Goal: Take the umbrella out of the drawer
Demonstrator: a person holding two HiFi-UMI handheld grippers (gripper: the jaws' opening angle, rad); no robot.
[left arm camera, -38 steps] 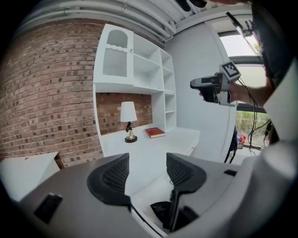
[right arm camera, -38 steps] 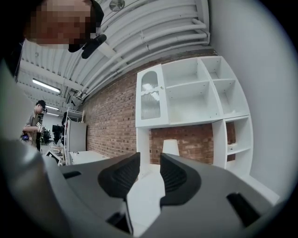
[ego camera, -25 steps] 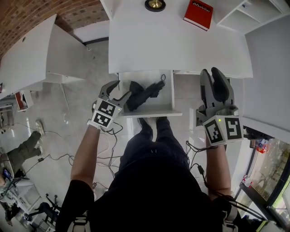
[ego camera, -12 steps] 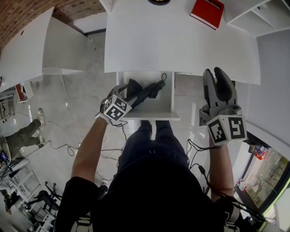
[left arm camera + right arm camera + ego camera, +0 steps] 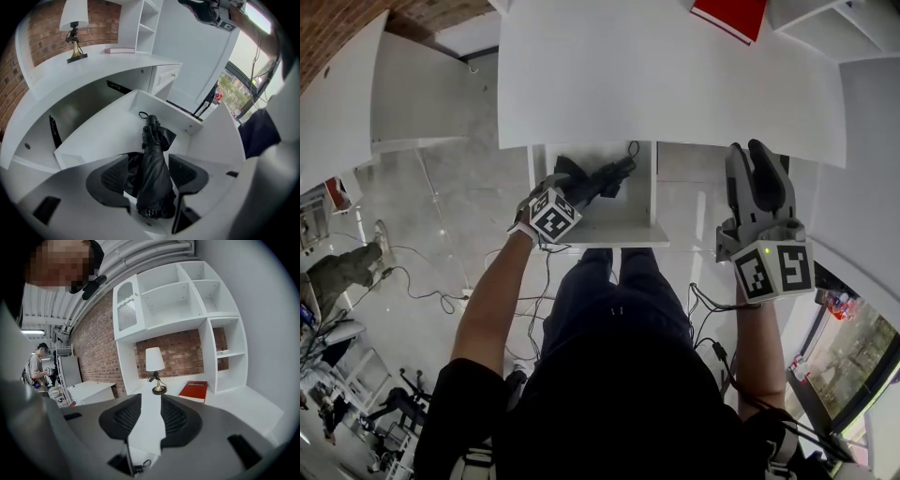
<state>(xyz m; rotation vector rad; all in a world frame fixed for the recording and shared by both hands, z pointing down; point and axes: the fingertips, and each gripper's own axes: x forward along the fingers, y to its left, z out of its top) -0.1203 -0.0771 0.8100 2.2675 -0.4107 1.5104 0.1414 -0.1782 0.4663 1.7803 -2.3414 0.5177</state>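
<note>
Lower than a second ago, your left gripper [image 5: 149,161] points steeply into the open drawer [image 5: 592,235]. Its jaws, just opening wider, straddle the folded black umbrella [image 5: 152,140] inside without clamping it. Your right gripper [image 5: 752,156] hovers right of the drawer, its jaws slightly parted and empty.

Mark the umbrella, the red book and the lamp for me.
umbrella [image 5: 154,173], left gripper view, on its folded black canopy.
red book [image 5: 193,391], right gripper view, on its front cover.
lamp [image 5: 154,359], right gripper view, on its white shade.

umbrella [image 5: 598,178] in drawer [image 5: 614,236], drawer under desk [image 5: 675,84]
</note>
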